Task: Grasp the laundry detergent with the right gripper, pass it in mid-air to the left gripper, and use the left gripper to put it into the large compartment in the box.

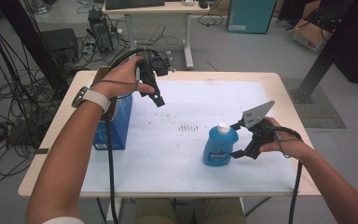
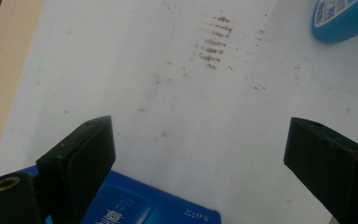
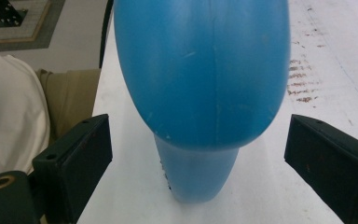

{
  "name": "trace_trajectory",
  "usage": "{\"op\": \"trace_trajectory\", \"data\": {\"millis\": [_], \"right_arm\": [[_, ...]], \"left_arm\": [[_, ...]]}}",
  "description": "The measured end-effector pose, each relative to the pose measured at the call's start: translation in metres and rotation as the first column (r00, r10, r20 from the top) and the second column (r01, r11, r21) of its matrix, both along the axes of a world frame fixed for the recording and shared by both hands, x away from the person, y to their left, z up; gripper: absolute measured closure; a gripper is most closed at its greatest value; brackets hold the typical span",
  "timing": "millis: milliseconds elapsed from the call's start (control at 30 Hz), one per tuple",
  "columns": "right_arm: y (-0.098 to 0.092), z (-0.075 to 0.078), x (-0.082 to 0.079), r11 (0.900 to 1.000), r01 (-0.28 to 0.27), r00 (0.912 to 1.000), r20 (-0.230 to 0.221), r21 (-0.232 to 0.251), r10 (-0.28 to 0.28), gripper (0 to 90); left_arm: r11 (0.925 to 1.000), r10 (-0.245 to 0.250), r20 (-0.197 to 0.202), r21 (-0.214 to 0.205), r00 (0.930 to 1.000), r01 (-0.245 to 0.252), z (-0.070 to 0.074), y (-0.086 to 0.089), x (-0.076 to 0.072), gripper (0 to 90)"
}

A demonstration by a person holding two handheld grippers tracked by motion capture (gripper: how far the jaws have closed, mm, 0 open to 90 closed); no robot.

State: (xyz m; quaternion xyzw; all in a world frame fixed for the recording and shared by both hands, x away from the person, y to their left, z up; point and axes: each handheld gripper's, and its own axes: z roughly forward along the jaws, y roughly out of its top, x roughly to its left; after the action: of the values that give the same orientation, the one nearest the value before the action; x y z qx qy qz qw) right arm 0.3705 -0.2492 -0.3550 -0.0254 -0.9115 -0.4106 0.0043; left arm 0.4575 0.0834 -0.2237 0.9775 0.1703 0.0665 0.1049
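Your right gripper (image 1: 237, 140) sits just right of the blue bottle (image 1: 219, 146), its fingers (image 3: 72, 161) spread wide on either side without touching it. The bottle stands upright on the desk (image 1: 177, 149). Well left of the bottle, your left gripper (image 1: 156, 99) hangs above the blue box (image 1: 116, 126), fingers spread, holding nothing.

Blue plastic bottle (image 1: 220, 147), translucent, white cap on top, printed label on its front face. Stands upright on the white sheet covering the bench (image 1: 279, 84), right of centre and toward the near edge. Body is rounded and wide, narrowing in the right gripper view (image 3: 200, 74). In the left gripper view one blue edge with the label shows at top right (image 2: 342, 18).
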Motion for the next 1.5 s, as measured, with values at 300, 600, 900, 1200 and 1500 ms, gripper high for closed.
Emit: {"op": "trace_trajectory", "data": {"millis": [300, 600, 900, 1200, 1500], "right_arm": [[0.002, -0.002, 0.0, 0.9999, 0.002, 1.0, -0.006, 0.012, -0.002, 8.0], [0.004, -0.006, -0.001, 0.9999, 0.002, 1.0, -0.008, 0.017, -0.002, 8.1], [0.004, -0.01, -0.001, 0.9996, 0.004, 1.0, -0.005, 0.027, -0.004, 8.1], [0.005, -0.014, -0.001, 0.9993, 0.01, 0.9999, -0.006, 0.036, -0.01, 8.4], [0.005, -0.018, 0.0, 0.9982, 0.01, 0.9999, -0.006, 0.059, -0.009, 9.0]], "left_arm": [[1.0, 0.003, -0.004, -0.001, 1.0, -0.003, -0.001, 0.002, 0.0, 9.2], [1.0, 0.001, -0.011, 0.003, 0.9999, -0.001, -0.002, 0.003, 0.0, 9.3], [0.9999, 0.008, -0.006, -0.008, 0.9999, -0.008, -0.003, 0.003, -0.001, 9.2], [1.0, 0.008, -0.015, -0.001, 0.9999, -0.008, -0.003, 0.003, -0.001, 9.3], [1.0, -0.001, -0.012, 0.007, 0.9999, 0.001, -0.004, 0.001, 0.0, 9.3]]}}
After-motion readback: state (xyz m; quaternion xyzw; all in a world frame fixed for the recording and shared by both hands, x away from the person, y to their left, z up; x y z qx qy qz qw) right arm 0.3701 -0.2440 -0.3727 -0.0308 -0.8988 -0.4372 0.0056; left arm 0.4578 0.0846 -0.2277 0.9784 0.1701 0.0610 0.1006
